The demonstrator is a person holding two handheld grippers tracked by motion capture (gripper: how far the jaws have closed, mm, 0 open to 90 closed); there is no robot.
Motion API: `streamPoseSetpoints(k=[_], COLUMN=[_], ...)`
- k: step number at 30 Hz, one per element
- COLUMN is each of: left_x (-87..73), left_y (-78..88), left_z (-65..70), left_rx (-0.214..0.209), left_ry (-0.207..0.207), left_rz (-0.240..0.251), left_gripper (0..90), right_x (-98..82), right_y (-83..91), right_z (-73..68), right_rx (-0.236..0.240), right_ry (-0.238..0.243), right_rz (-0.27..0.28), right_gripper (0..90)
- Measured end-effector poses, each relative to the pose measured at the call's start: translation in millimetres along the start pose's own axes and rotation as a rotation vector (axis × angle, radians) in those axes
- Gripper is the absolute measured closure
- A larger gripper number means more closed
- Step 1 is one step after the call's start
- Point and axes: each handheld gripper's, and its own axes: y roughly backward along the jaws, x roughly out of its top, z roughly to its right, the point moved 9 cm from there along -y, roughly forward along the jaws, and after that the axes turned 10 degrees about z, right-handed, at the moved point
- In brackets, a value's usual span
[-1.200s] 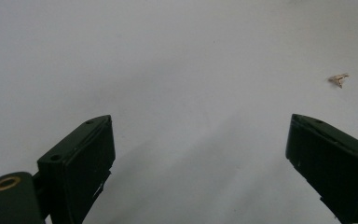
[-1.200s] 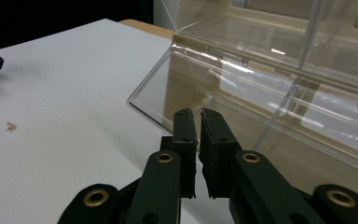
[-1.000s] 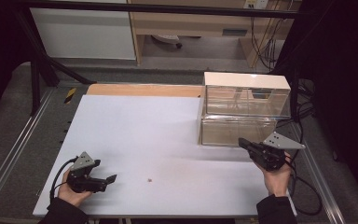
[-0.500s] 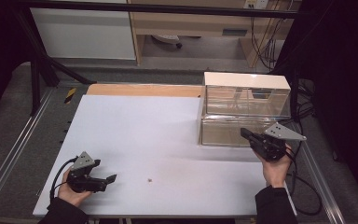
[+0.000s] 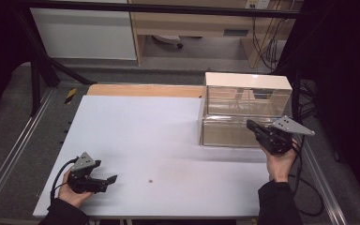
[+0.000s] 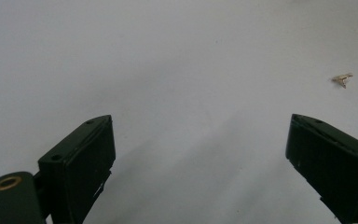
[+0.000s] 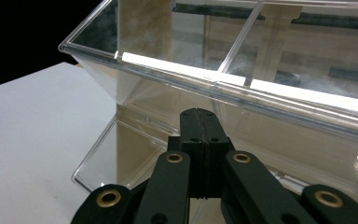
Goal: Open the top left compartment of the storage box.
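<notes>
Right tongs (image 5: 252,125): I see them clenched, jaws pressed flat together with nothing between them, raised off the surface in front of the lower bin.
Right tongs, own view (image 7: 199,116): the tips point at the clear front wall just under the upper bin's rim; I cannot tell whether they touch it.
Clear bins (image 5: 246,105): two stacked transparent bins at the right rear of the white surface (image 5: 168,140), the upper one set back, its front lip lit bright.
Left tongs (image 5: 108,179): released, jaws wide apart and holding nothing, held low at the near left corner, well apart from the bins.
Left tongs, own view (image 6: 198,154): bare white surface between the jaws.
Small scrap (image 6: 343,79): a pale fleck lying on the surface beyond the jaw on the right of that view.
</notes>
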Motion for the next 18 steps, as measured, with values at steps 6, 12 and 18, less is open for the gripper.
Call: streamPoseSetpoints(k=[6,12,18], left_x=[0.1,-0.1,-0.2], left_y=[0.1,0.0,-0.2], left_z=[0.1,0.1,0.2], left_rx=[0.0,0.001,0.001], left_ry=[-0.002,-0.002,-0.001], left_rz=[0.0,-0.001,-0.001], left_gripper=[8.2,8.2,8.2], right_x=[2.7,3.1,3.5], right_y=[-1.5,-1.2,-0.4], right_z=[3.5,3.5,3.7], right_rx=[-0.02,-0.024,-0.027], right_ry=[-0.004,0.001,0.002], right_rz=[0.006,0.009,0.01], right_gripper=[90.0,90.0,90.0])
